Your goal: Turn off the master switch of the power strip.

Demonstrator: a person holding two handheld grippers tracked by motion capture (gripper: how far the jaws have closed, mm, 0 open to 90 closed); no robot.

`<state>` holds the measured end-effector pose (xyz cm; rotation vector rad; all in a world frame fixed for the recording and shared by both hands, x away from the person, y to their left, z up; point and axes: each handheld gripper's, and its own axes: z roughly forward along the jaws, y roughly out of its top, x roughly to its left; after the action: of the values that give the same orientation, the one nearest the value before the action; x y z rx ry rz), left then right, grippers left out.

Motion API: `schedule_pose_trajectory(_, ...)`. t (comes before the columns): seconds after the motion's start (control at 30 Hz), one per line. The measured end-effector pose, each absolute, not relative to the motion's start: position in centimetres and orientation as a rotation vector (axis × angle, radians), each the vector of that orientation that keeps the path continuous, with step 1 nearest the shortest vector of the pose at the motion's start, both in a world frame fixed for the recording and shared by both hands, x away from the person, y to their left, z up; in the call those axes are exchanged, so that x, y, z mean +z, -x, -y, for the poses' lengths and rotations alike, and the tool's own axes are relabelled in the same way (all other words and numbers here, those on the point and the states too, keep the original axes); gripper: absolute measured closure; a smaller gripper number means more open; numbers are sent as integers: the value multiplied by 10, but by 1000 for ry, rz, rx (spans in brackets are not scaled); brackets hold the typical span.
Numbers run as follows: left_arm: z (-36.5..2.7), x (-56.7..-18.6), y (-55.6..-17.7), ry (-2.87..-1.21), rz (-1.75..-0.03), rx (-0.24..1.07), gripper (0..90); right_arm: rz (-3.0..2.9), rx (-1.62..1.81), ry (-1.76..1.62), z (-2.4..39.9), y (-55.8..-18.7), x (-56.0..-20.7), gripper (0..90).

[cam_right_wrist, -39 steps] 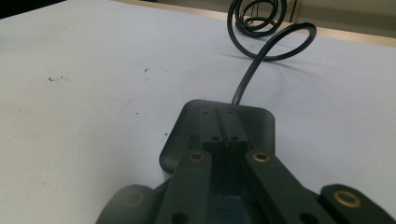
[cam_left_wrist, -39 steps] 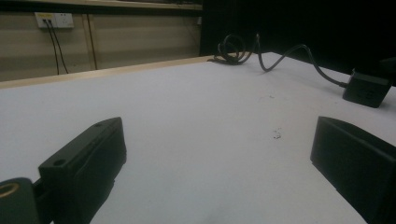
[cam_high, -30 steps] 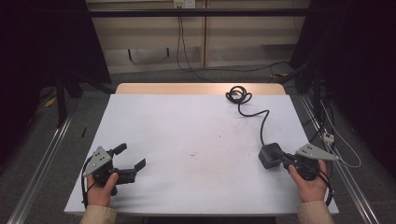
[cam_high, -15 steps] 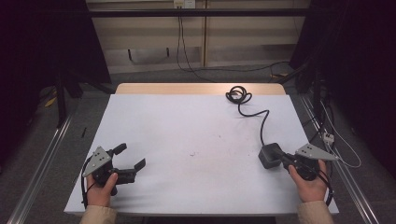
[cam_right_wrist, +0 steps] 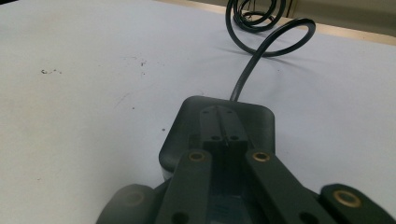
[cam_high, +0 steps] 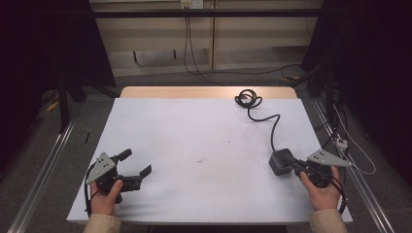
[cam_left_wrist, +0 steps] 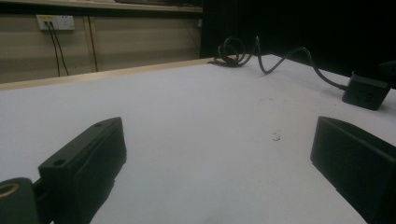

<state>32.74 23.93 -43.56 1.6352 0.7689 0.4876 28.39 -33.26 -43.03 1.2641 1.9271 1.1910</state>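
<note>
A black square power block (cam_high: 280,161) lies on the white table (cam_high: 194,126) at the right. Its black cable (cam_high: 272,127) runs back to a coil (cam_high: 248,99) near the far edge. My right gripper (cam_high: 294,166) is shut, its jaws pressed together and lying over the top of the block (cam_right_wrist: 187,135); nothing shows between them. My left gripper (cam_high: 136,163) sits low at the front left of the table, open, with only bare tabletop between its jaws (cam_left_wrist: 219,158). The block (cam_left_wrist: 366,92) also appears far off to the right in the left gripper view.
A wooden strip (cam_high: 204,92) edges the table's far side. Metal rails (cam_high: 46,170) run along both sides on the floor. Wall sockets with cords (cam_left_wrist: 55,22) sit behind the table. Small dark specks (cam_high: 201,159) mark the tabletop's middle.
</note>
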Motion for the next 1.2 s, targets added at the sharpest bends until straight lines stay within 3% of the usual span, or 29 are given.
schedule_pose_trajectory(1.2,-240,-436,-328,-1634,-775,490,31,-1931,1200,-1248,333,-284,-430,900)
